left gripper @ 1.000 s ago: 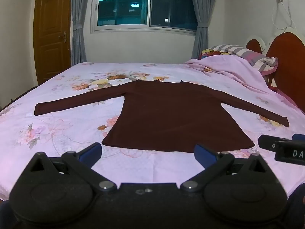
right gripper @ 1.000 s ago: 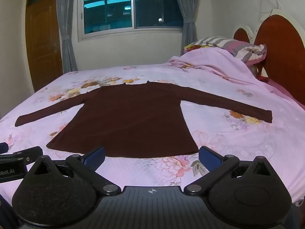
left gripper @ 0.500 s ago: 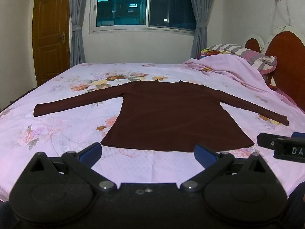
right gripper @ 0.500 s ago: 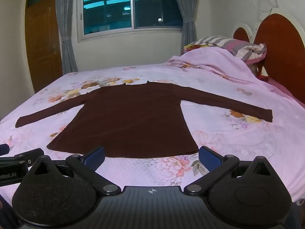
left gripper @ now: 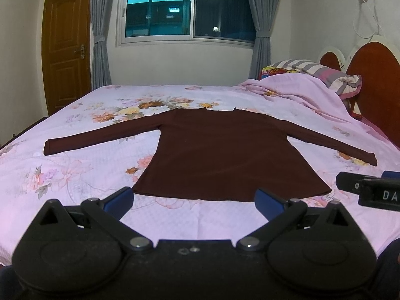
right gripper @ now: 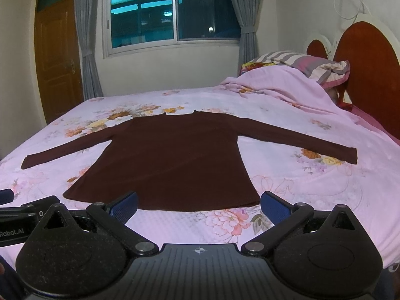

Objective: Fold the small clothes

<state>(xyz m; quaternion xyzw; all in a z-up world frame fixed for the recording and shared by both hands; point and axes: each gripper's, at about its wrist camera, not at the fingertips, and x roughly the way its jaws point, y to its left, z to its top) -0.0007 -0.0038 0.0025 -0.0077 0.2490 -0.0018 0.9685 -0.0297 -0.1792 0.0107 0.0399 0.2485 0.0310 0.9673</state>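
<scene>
A dark maroon long-sleeved top (left gripper: pixel 225 150) lies flat on the bed with both sleeves spread out sideways and its hem towards me; it also shows in the right wrist view (right gripper: pixel 175 160). My left gripper (left gripper: pixel 193 201) is open and empty, hovering just short of the hem. My right gripper (right gripper: pixel 198 203) is open and empty, also just short of the hem. Each gripper shows at the edge of the other's view: the right gripper (left gripper: pixel 370 190) and the left gripper (right gripper: pixel 22 212).
The bed (left gripper: pixel 75 175) has a pink floral sheet. A bunched pink quilt (left gripper: pixel 300 92) and a striped pillow (left gripper: pixel 325 72) lie at the far right by the red headboard (left gripper: pixel 375 85). A window, curtains and a wooden door (left gripper: pixel 66 47) stand behind.
Both grippers have risen very slightly, so the top sits a little lower in both views. The top has not moved and both grippers stay open.
</scene>
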